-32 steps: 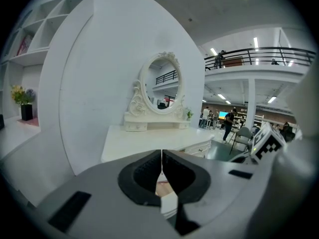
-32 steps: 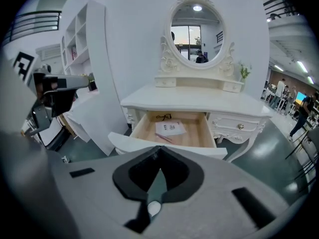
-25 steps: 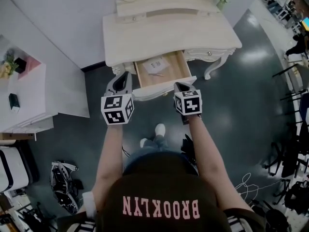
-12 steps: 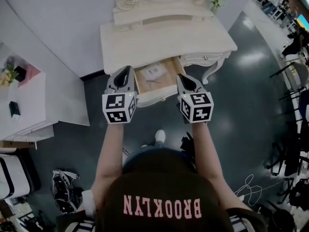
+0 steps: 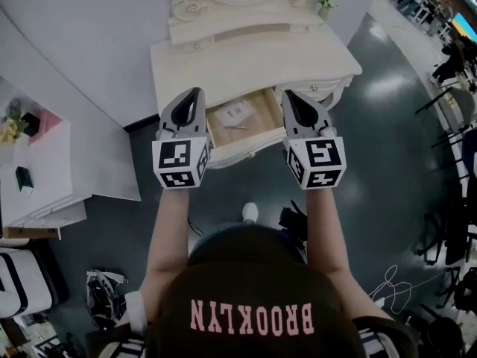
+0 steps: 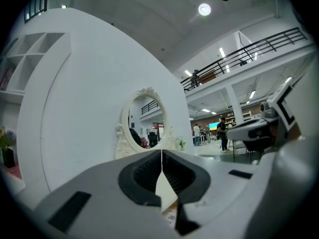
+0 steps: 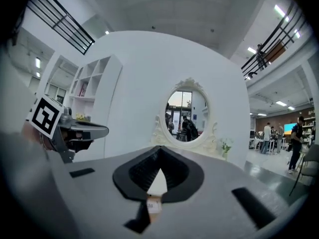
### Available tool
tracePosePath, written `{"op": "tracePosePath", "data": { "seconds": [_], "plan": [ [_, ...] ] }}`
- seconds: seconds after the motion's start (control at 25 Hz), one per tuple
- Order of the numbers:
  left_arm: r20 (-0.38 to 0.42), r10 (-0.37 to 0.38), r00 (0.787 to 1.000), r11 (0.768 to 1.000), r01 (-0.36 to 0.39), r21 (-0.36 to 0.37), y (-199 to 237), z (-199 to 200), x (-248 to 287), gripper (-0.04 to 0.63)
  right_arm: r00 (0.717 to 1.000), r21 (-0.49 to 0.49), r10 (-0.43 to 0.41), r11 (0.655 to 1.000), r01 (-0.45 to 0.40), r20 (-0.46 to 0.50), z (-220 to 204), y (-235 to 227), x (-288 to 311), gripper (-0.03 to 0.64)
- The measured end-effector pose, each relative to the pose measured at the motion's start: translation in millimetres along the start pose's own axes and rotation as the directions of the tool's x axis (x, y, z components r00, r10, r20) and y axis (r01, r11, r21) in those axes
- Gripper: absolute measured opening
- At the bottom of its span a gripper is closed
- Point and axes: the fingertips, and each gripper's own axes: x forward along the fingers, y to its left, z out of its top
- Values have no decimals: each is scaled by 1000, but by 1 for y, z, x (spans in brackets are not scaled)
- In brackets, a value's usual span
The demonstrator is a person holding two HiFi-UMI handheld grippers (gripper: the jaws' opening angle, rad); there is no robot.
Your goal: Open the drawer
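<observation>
As the drawer point(image 5: 242, 125) already stands pulled out from under the worktop point(image 5: 253, 54), between and below the two pairs of jaws, the task looks done. The left gripper point(image 5: 197, 93) and right gripper point(image 5: 288, 95) keep off it, jaws together, holding nothing.

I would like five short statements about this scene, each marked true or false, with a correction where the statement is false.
1. The drawer of the dressing table is open. True.
2. The drawer is empty. False: a paper lies inside it.
3. The left gripper has its jaws shut on nothing. True.
4. The right gripper grips the drawer front. False: its jaws are shut with nothing between them.
5. A square mirror stands at the back of the table. False: the mirror is oval, in an ornate pale frame.
</observation>
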Motion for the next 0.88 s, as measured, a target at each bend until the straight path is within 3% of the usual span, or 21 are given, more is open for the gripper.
{"op": "tracePosePath", "data": {
  "seconds": [0.24, 0.88],
  "plan": [
    [66, -10, 998, 1000, 8, 29, -4, 29, 0, 8, 992, -16, 24, 1000, -22, 122, 39, 2, -10, -3],
    [83, -6, 997, 1000, 5, 16, -1, 40, -2, 8, 995, -13, 2, 1000, 0, 98, 36, -1, -12, -3]
  ]
}}
